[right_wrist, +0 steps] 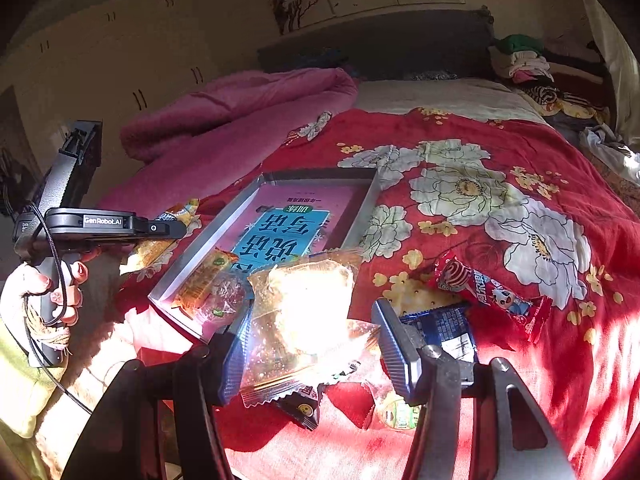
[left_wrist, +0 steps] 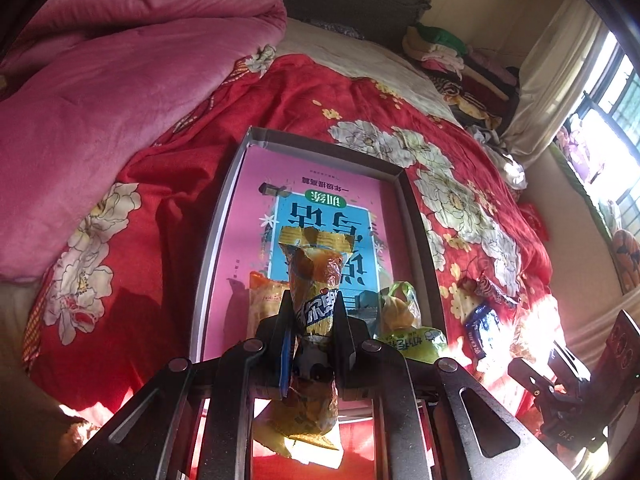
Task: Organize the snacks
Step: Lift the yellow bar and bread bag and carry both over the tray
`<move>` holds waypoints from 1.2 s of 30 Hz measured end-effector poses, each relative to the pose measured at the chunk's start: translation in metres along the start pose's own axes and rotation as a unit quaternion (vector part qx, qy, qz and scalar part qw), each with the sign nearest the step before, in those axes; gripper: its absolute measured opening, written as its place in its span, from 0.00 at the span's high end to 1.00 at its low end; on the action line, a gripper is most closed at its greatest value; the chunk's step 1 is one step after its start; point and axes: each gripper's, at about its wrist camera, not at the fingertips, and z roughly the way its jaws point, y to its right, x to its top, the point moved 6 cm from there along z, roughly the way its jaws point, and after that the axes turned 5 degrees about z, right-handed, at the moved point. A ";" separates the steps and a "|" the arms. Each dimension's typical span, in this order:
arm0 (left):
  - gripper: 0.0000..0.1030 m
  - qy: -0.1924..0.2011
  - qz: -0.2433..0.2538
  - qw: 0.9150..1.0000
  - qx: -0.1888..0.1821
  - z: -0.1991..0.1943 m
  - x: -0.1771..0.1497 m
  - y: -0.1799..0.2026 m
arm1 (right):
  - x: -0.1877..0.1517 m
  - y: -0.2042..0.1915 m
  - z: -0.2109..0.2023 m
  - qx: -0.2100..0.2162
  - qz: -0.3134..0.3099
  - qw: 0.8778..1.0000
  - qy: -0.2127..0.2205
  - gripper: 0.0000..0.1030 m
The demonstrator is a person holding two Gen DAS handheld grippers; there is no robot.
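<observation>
Fingers [left_wrist: 285, 312] pinch yellow snack packet [left_wrist: 316, 280] above box [left_wrist: 416, 216], seemingly clearing rim.

left gripper body [right_wrist: 108, 222]: white "GenRobot.AI" | right gripper [left_wrist: 568, 436]: "DAS" in small letters on its dark body | pink book [left_wrist: 312, 200] in the box: large Chinese title on blue panel, upside down to the camera | snack wrappers: Chinese print, too small or crumpled to read

Glossy crinkled snack wrapper [left_wrist: 316, 280], plush pink blanket [left_wrist: 120, 80].
</observation>
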 end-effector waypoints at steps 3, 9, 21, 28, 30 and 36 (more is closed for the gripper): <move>0.85 0.002 -0.005 1.000 0.008 -0.002 -0.001 -0.011 | 0.000 -0.006 0.002 0.001 -0.005 1.000 -0.002 0.44; 0.85 -0.003 -0.011 0.999 0.030 0.003 -0.005 -0.028 | 0.000 -0.017 0.007 0.004 -0.018 1.000 -0.003 0.44; 0.85 -0.014 0.021 0.997 0.078 0.025 -0.019 -0.041 | 0.001 -0.041 0.022 0.009 -0.042 0.999 -0.011 0.44; 0.85 -0.011 0.046 0.996 0.082 0.033 -0.022 -0.036 | 0.000 -0.049 0.030 0.011 -0.051 0.998 -0.018 0.44; 0.85 -0.011 0.052 0.995 0.082 0.035 -0.023 -0.034 | 0.000 -0.050 0.032 0.011 -0.051 0.998 -0.019 0.44; 0.85 -0.019 0.056 0.995 0.081 0.043 -0.026 -0.032 | 0.003 -0.051 0.036 0.011 -0.050 0.998 -0.020 0.44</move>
